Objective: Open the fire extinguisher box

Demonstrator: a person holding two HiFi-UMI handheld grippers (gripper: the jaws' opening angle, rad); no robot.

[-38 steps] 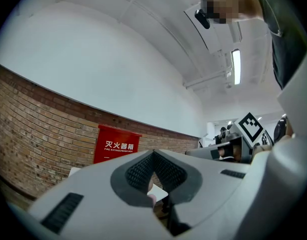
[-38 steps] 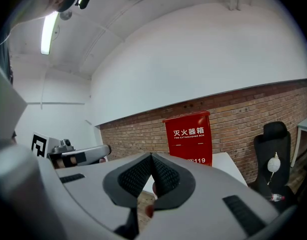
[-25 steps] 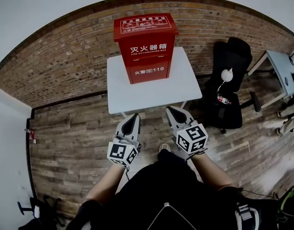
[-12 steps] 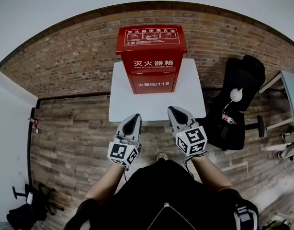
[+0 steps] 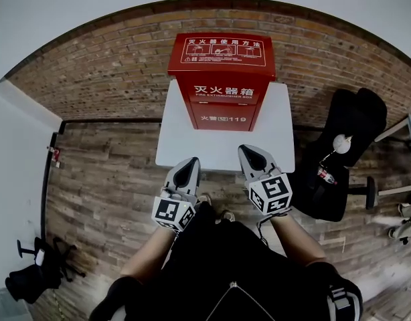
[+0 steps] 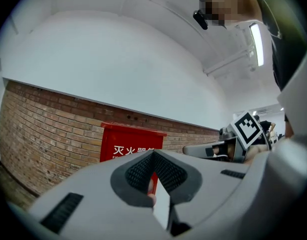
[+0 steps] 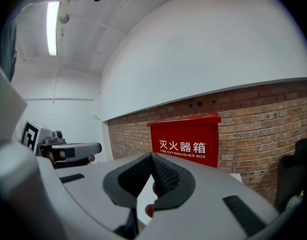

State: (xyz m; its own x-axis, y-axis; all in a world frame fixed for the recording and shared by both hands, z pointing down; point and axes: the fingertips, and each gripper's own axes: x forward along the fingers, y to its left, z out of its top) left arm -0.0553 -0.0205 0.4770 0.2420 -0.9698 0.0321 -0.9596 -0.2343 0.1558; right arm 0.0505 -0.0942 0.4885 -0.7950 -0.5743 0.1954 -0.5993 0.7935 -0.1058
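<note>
Both your tools are pinched fully together and carry nothing: the left gripper (image 5: 190, 163) and the right gripper (image 5: 247, 151) hang side by side over the near edge of the white table (image 5: 185, 142), tips aimed at the far side. The red fire extinguisher box (image 5: 222, 89) stands upright at the far end of that table, in front of the brick wall (image 5: 105, 79), well apart from both tips.

The main risk is arriving with the jaws as they are. Closed tips cannot take an edge, so you would only shove the box, and it looks tall enough for a push high up to rock it back toward the wall or skid it across the smooth top.

No handle or latch can be made out from here, so you may pick the wrong panel: the labelled lid (image 5: 223, 51) or the front face (image 5: 221, 118). Prying at one that does not open could drag the whole box toward the near edge.

The black chair (image 5: 346, 146) stands just right of the table, and your right arm could catch it
</note>
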